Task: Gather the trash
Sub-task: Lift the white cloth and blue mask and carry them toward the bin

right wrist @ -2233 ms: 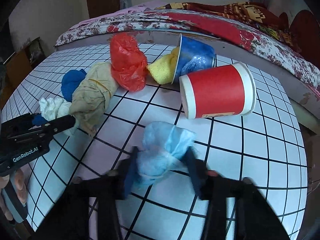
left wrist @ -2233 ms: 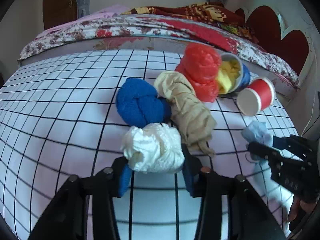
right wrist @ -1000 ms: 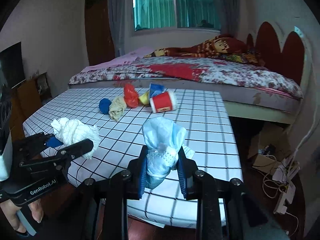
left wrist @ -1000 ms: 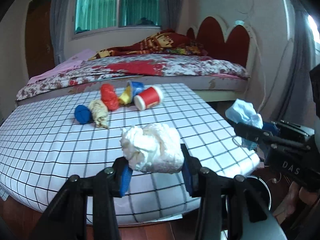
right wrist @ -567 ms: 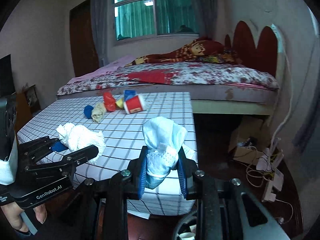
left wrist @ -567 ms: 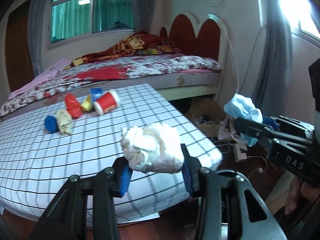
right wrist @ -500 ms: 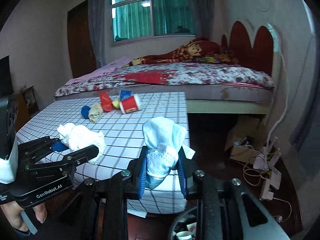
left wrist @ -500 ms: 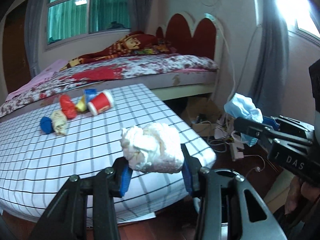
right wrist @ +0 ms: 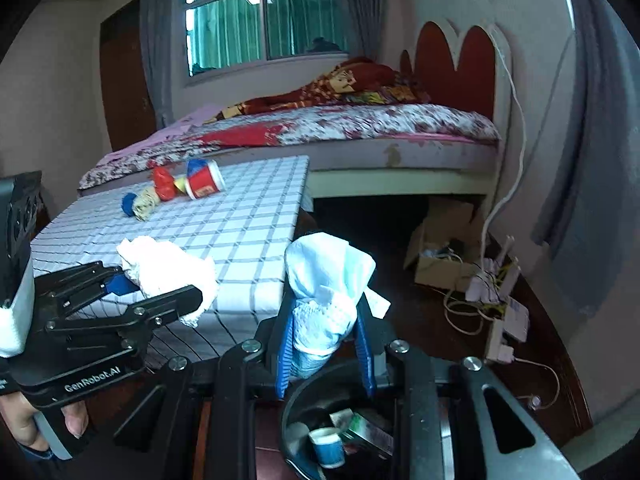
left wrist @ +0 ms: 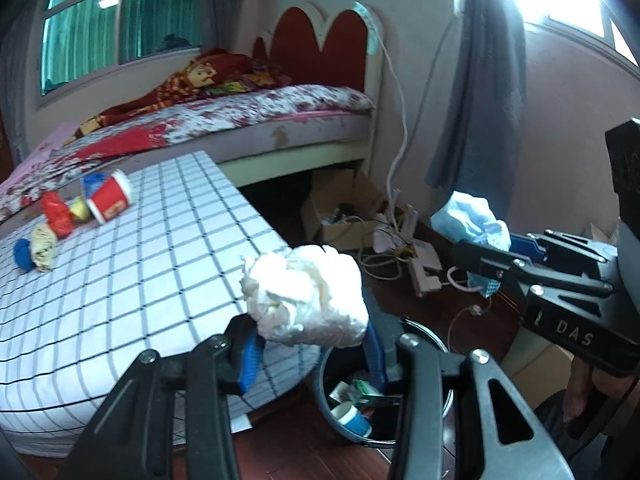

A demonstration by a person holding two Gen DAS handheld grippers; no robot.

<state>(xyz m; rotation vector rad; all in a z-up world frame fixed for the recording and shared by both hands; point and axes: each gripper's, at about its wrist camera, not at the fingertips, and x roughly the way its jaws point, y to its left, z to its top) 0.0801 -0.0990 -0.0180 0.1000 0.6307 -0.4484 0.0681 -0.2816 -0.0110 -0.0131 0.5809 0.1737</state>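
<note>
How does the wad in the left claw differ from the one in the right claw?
The white wad is a rounded, crumpled ball; the pale blue wad stands taller and narrower. The left claw spreads wider around its wad than the right claw does. Both are clamped above the trash bin.

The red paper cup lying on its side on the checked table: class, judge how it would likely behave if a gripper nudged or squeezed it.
The red paper cup lies on its side, so a nudge would probably roll it, likely curving because it tapers. It looks like thin paper, so probably light, and a hard squeeze may crush it. The yellow wad beside it might block rolling that way.
</note>
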